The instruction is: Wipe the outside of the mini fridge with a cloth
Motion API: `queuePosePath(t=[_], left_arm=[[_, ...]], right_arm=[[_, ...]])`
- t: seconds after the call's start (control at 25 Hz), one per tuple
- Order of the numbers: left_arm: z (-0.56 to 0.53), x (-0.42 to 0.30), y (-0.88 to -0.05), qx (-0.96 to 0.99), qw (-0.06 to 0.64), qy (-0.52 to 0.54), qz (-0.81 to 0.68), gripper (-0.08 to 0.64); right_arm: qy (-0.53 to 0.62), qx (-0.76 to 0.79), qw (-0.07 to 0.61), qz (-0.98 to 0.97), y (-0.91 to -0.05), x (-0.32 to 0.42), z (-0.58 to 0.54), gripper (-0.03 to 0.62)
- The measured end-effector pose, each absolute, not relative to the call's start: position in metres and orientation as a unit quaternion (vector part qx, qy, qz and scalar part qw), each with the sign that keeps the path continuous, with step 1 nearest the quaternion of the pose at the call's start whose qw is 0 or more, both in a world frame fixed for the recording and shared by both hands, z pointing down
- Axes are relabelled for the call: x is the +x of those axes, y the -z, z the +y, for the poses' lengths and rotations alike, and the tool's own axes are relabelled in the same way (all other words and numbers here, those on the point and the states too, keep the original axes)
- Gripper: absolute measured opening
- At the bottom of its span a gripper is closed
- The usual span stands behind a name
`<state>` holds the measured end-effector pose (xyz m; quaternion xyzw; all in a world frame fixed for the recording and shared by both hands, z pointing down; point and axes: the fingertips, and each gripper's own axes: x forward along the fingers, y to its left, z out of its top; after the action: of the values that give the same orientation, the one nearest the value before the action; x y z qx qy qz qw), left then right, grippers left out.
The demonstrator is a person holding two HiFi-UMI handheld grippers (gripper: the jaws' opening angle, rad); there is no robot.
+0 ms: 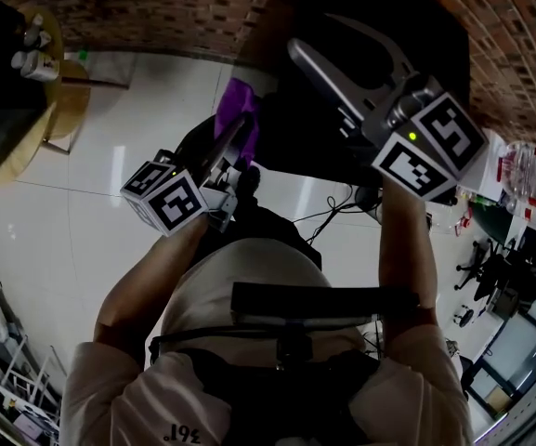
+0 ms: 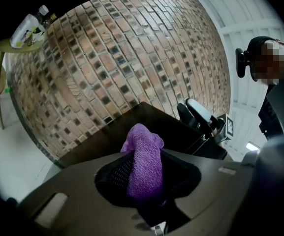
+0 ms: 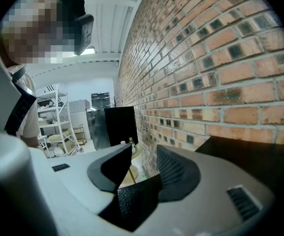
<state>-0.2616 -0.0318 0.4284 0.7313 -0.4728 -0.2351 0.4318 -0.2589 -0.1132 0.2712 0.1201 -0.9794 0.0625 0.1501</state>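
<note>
Cloth-slip risk.
Left hand-held gripper clamps purple terry cloth; right hand-held gripper half-open, empty; black mini fridge drag may free it.

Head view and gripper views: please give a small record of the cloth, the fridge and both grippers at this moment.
left gripper: shut on the cloth
cloth: purple terry cloth, bunched, sticking out past the jaws
right gripper: jaws apart, nothing between them
fridge: black box-shaped mini fridge, against the red brick wall
cloth on fridge: contact not clear
</note>
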Motion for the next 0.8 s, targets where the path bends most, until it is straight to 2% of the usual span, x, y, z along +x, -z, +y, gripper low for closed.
queuePosePath(t=[0.8], left_arm=[[-0.037,-0.263,-0.568,0.707,0.436,0.19,-0.523,0.115]], right_arm=[[-0.064,0.122,0.15,-0.979,-0.271,-0.259,-0.113,0.15]])
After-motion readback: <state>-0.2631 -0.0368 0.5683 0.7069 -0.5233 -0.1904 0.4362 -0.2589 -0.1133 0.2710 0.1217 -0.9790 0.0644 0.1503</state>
